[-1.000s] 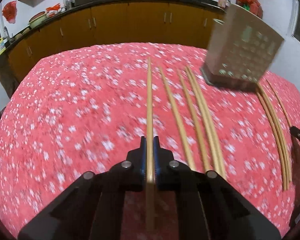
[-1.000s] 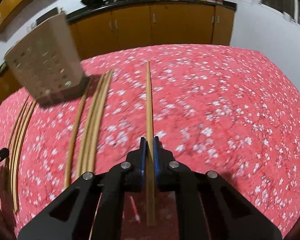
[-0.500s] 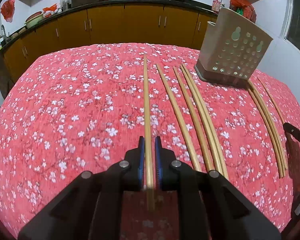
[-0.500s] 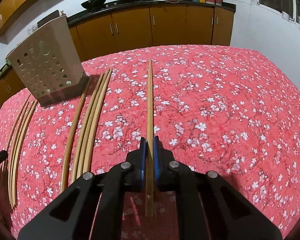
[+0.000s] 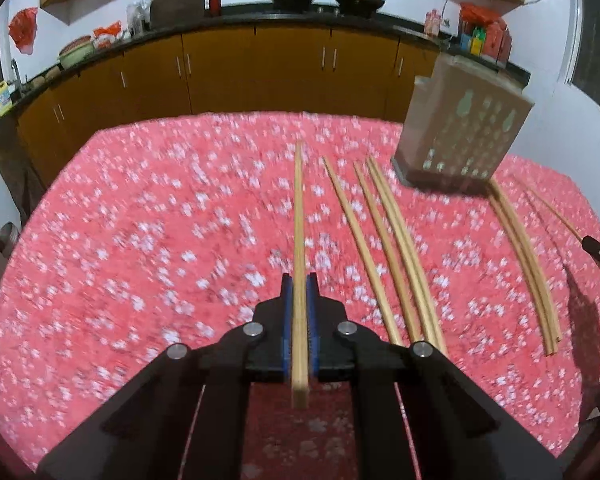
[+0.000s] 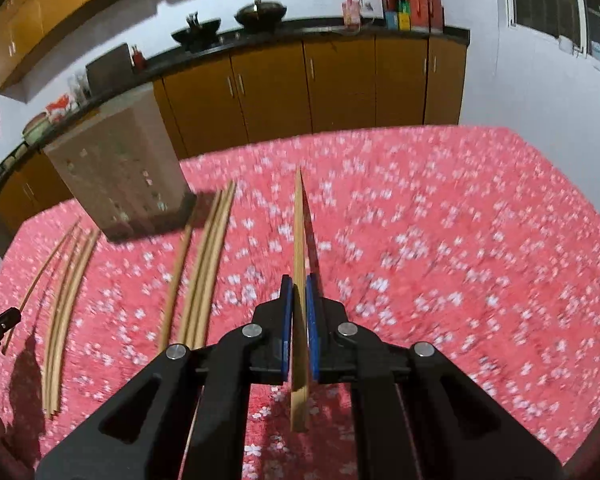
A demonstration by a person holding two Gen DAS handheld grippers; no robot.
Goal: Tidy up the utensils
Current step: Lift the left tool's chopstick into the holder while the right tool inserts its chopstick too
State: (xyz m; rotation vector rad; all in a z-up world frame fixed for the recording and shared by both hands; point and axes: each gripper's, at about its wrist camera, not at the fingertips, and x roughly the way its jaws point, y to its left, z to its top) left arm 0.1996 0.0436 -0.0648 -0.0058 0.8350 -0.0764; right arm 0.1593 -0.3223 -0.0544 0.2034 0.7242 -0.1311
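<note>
Two grippers, each w/ fingers clamped tight on one chopstick, above a bench w/ a red floral cloth (image 5: 120, 260).

Left wrist view, left to right: left gripper (image 5: 299, 280) has its blue pads closed on the left stick (image 5: 299, 216), which points straight ahead, raised off the cloth. Just right of it, four loose sticks (image 5: 384, 248) lie on the cloth, roughly parallel, the two rightmost touching. Further right stands the perforated beige holder (image 5: 466, 128), upright at the far side of the bench. Right of the holder lies a second bunch (image 5: 524, 256) of sticks. At the far right edge, a dark tip of the other gripper shows.

Right wrist view, left to right: same second bunch, then holder, then the four loose sticks. Right gripper (image 6: 299, 280) has its pads closed on the right stick (image 6: 299, 232), tilted edge-on, pointing ahead above the cloth. Cloth is blurred in both views.
</note>
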